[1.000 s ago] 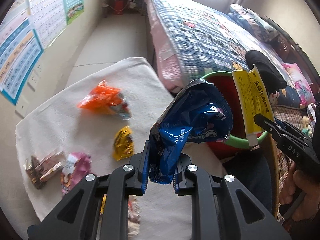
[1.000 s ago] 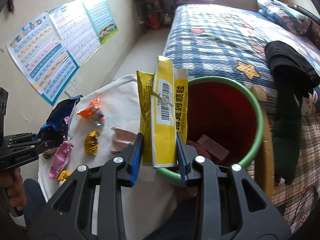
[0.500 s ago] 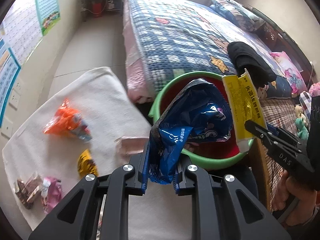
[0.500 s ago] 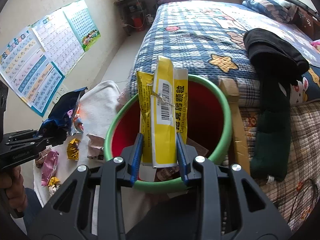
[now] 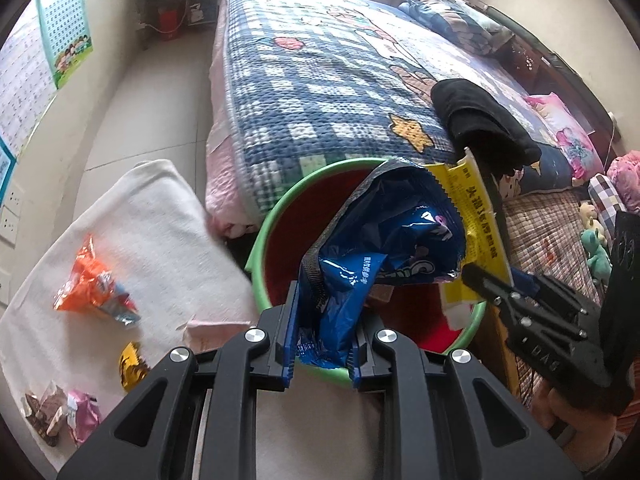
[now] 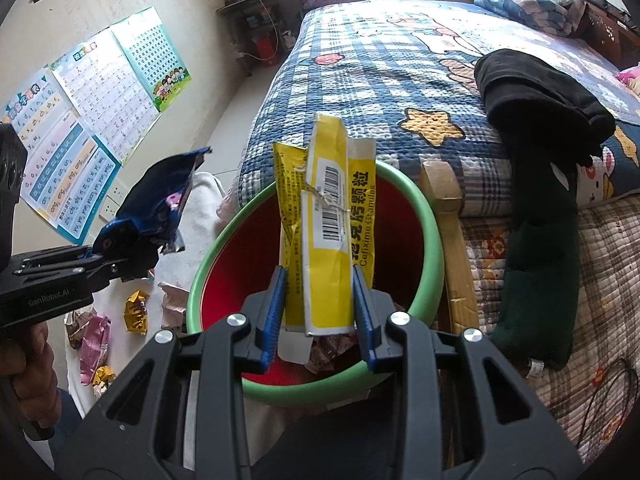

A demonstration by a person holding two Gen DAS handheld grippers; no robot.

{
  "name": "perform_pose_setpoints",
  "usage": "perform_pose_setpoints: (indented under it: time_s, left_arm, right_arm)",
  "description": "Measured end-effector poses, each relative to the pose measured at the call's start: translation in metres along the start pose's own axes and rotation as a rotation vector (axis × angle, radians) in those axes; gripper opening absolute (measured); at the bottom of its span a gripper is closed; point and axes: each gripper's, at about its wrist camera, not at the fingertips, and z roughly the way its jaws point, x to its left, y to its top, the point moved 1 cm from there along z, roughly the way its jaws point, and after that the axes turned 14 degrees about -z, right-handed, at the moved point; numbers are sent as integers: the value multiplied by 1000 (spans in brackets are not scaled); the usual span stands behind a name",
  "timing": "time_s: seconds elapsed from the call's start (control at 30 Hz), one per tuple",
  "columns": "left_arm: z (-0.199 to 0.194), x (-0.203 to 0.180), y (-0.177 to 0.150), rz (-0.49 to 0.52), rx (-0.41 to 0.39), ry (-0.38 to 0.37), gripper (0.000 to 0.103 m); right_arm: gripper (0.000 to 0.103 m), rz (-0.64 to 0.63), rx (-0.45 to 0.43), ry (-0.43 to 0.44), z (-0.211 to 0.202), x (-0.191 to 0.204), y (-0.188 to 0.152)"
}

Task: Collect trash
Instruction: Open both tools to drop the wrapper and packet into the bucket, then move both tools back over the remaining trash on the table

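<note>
Only rightward: barcode (image 6: 335, 205) (yellow packet (image 6: 328, 236))

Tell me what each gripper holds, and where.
Left gripper: blue bag, by its lower end. Right gripper: yellow packet, by its bottom end.

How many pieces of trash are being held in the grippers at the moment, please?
2: a blue wrapper in the left gripper, and a yellow packet in the right gripper above the green bin. None seems hidden.

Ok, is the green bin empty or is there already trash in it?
Not empty: the green bin holds crumpled wrappers at its red bottom, seen below the yellow packet.
</note>
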Motion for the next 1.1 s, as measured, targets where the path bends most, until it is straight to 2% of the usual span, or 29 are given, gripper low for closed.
perform_pose_setpoints:
  time_s: [0.17, 0.27, 0.3, 0.33, 0.37, 0.43, 0.53, 0.57, 0.67, 0.7, 1.1]
  left_arm:
    - [1, -8, 7, 2, -3, -15, 20]
    - [2, -9, 11, -17, -1, -40, 39]
    - [0, -9, 12, -23, -8, -45, 51]
    - [-2, -9, 14, -28, -21, -50, 61]
    - [-4, -9, 14, -29, -29, -52, 66]
    - [-9, -10, 14, -26, -50, -54, 77]
    - [-13, -6, 14, -30, -68, -45, 85]
    - [-15, -3, 13, -36, -73, -39, 87]
    - [-20, 7, 10, -57, -82, -26, 92]
    - [-22, 12, 9, -64, -83, -24, 95]
    - [-46, 71, -19, -148, -92, 9, 95]
  right_arm:
    - [33, 13, -7, 10, 1, -2, 2]
    - [37, 13, -10, 15, 0, -2, 5]
    - [38, 13, -11, 16, 0, -2, 5]
    - [45, 13, -13, 12, -1, -2, 6]
    - [54, 13, -17, 6, -2, -2, 6]
    - [64, 13, -20, 3, -4, -2, 6]
    - [73, 8, -20, -3, -5, -1, 4]
    - [81, 6, -18, -7, -5, 0, 4]
    - [96, 2, -8, -16, -3, 4, 3]
    - [98, -2, -2, -19, -3, 7, 3]
    - [98, -63, 6, -1, -9, 49, 5]
